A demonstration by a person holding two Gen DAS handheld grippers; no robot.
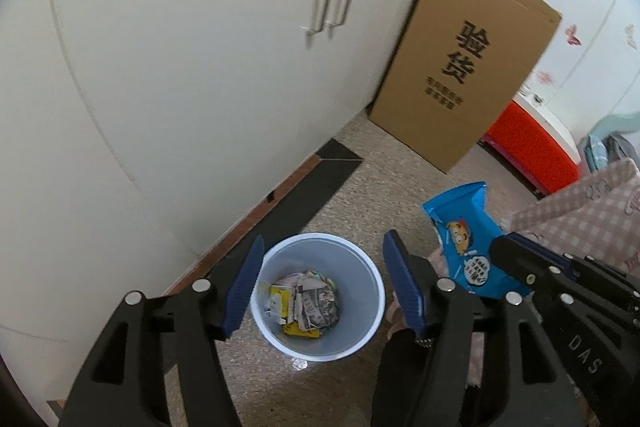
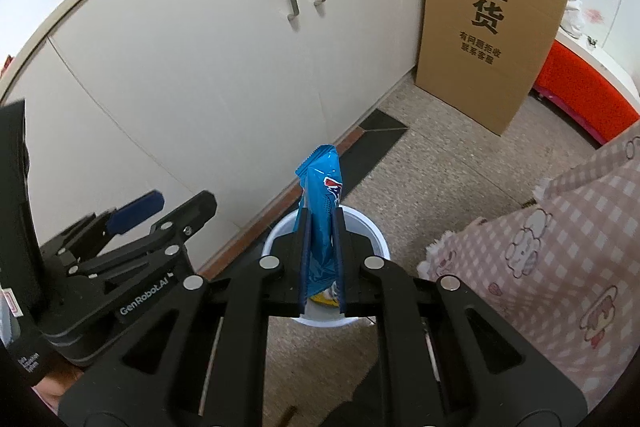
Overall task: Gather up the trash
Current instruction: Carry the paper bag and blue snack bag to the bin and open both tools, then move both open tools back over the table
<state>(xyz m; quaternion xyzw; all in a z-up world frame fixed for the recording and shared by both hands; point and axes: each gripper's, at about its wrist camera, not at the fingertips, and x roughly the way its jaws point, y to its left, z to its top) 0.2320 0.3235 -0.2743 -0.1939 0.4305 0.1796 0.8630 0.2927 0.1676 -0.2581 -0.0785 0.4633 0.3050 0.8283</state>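
Over a white bin (image 1: 318, 297) on the speckled floor (image 2: 440, 163), the right gripper (image 2: 320, 263) pinches a blue snack wrapper (image 2: 322, 203) flat between its pressed-together fingers, while the left gripper (image 1: 320, 287) hangs spread and empty above the bin's mouth, nothing between its blue pads (image 1: 244, 287). The wrapper is gripped at its lower part and stands nearly upright, its long axis running along the fingers and its crimped end pointing up and away toward the white cabinet (image 2: 200, 67); seen from the left wrist it sits just beside the bin's rim, not yet above the opening. The hold looks chosen so that a simple release drops the wrapper among the scraps of paper (image 1: 304, 303) already in the bin. A cardboard box (image 1: 464, 67) leans against the cabinet's end, and a pink checked cloth (image 2: 560, 247) hangs close on the right.
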